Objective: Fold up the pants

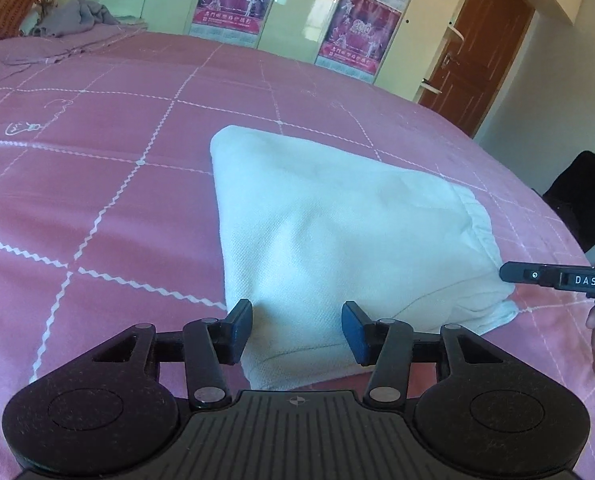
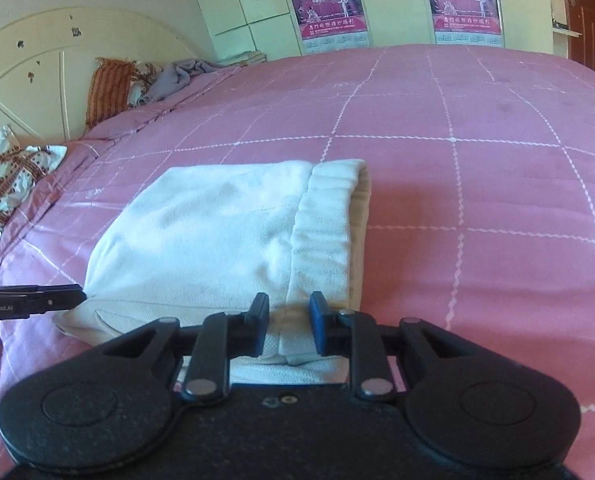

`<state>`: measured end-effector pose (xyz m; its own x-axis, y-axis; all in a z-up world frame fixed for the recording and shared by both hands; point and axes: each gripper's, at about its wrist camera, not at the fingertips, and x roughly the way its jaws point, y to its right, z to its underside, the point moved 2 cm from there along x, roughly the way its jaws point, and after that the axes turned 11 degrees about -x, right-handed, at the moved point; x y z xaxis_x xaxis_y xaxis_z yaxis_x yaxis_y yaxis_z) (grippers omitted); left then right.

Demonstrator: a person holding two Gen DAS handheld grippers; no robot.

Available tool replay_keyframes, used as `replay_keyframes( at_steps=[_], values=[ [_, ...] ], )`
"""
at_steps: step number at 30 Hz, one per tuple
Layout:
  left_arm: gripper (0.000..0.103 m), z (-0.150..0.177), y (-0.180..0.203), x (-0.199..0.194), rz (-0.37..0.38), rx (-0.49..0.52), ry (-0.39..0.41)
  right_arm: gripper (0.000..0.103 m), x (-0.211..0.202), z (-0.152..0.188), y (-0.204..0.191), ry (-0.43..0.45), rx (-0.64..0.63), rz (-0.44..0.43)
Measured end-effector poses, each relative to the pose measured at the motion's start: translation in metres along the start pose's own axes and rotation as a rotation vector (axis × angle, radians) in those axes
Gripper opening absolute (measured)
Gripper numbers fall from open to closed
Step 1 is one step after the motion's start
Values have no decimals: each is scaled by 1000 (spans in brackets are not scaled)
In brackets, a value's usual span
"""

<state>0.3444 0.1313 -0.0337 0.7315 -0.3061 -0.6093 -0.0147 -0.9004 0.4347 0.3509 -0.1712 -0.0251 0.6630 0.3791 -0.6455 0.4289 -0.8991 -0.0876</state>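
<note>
We see the folded pants (image 1: pixel 337 232) lying on the bed (image 1: pixel 117 200), pillows (image 2: pixel 109 88) at its head, wardrobe (image 2: pixel 257 4) behind it.

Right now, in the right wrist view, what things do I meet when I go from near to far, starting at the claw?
Right claw → folded white pants → bare pink bedspread → wardrobe doors with two posters.
</note>
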Motion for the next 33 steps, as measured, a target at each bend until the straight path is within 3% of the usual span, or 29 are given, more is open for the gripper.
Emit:
replay_keyframes(
  at_steps=[4, 8, 10, 12, 16, 17, 18, 23, 27, 30, 33],
  values=[
    [54, 5, 13, -18, -53, 33, -6, 34, -12, 0, -12, -30, 3, 48],
    [56, 19, 31, -60, -89, 112, 31, 37, -48, 9, -24, 7, 9, 83],
    [65, 24, 41, -81, -91, 135, 39, 38, -72, 15, -32, 44, 25, 75],
    [84, 30, 57, -116, -94, 156, 84, 44, -99, 19, -44, 65, 36, 89],
    [101, 43, 86, -185, -85, 182, 150, 74, -162, 29, -77, 113, 53, 76],
    [103, 47, 92, -201, -84, 185, 159, 77, -179, 30, -88, 111, 43, 73],
    [103, 52, 96, -216, -84, 184, 172, 77, -196, 33, -99, 116, 29, 67],
    [103, 88, 112, -288, -82, 173, 192, 102, -279, 47, -147, 167, 5, 74],
    [103, 110, 122, -332, -62, 162, 226, 103, -327, 63, -175, 217, 33, 120],
    [103, 123, 131, -359, -26, 159, 248, 103, -342, 79, -193, 203, 25, 185],
    [103, 129, 140, -366, -35, 204, 251, 103, -349, 91, -207, 218, -2, 216]
  ],
)
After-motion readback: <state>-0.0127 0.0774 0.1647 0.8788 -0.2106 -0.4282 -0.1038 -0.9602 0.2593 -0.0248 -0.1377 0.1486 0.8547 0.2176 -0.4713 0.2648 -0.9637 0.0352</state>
